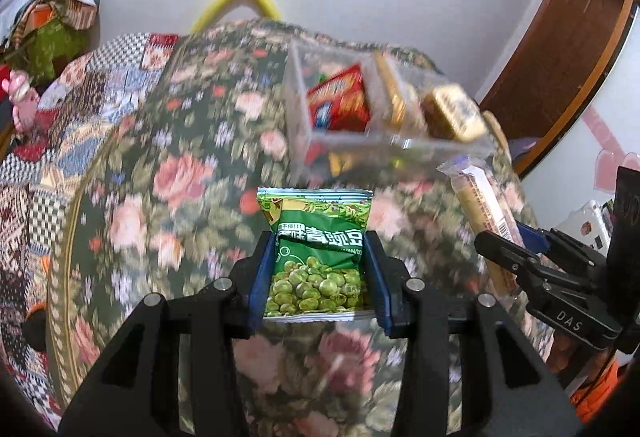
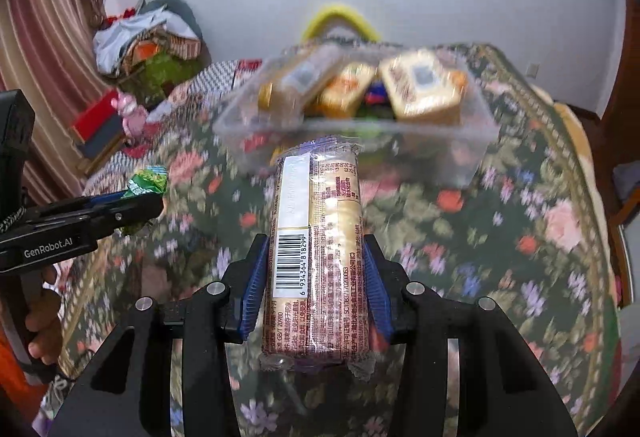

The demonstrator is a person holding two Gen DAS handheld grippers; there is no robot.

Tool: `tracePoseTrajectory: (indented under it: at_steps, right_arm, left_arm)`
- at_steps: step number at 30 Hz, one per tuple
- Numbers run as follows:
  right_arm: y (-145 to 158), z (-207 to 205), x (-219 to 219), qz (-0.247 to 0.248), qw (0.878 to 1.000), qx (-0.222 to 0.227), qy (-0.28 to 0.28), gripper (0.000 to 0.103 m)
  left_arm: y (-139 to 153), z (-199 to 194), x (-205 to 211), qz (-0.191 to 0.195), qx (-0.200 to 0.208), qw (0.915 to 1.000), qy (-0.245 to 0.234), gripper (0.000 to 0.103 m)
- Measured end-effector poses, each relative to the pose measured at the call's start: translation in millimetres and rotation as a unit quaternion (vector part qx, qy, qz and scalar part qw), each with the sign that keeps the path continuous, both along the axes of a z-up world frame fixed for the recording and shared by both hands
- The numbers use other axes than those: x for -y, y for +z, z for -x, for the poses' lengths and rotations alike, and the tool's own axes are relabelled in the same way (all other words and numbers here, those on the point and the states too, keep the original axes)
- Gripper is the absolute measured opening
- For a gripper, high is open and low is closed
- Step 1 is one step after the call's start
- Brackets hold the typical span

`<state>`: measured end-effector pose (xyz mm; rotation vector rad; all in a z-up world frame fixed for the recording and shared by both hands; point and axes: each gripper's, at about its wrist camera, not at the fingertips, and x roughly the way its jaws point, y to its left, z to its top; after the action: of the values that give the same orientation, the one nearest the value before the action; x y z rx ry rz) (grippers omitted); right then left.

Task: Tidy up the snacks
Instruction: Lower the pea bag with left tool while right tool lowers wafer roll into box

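Beyond both grippers, a clear plastic bin (image 2: 460, 153) is sitting on the floral surface (image 1: 168, 173), holding a red snack pack (image 1: 340, 97) and gold-wrapped packs (image 2: 424, 89). Left gripper (image 1: 318, 269) is clamping a green pea packet (image 1: 320, 249); right gripper (image 2: 316, 277) is clamping a long biscuit pack (image 2: 320, 237).

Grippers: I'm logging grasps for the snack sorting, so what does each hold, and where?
Left gripper clamps the green pea packet by its lower side edges. Right gripper clamps the biscuit pack across its sides, below its middle.
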<state>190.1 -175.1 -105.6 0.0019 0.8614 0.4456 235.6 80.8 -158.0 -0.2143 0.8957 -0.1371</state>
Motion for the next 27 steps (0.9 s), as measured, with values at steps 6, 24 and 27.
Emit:
tracePoseTrajectory:
  at_steps: [6, 24, 27]
  right_arm:
    - [16.1, -21.1, 3.3, -0.01, 0.999, 0.031, -0.018, 0.042]
    - [29.5, -97.0, -15.4, -0.015, 0.998, 0.056, -0.028, 0.042]
    - [26.9, -108.2, -18.2, -0.018, 0.998, 0.053, -0.028, 0.042]
  left_arm:
    - [20.2, -26.0, 10.1, -0.007, 0.029, 0.9996, -0.003, 0.043]
    - [24.3, -124.8, 23.5, -0.024, 0.035, 0.999, 0.01, 0.043]
    - [18.0, -139.4, 22.7, -0.014, 0.028, 0.9994, 0.012, 0.043]
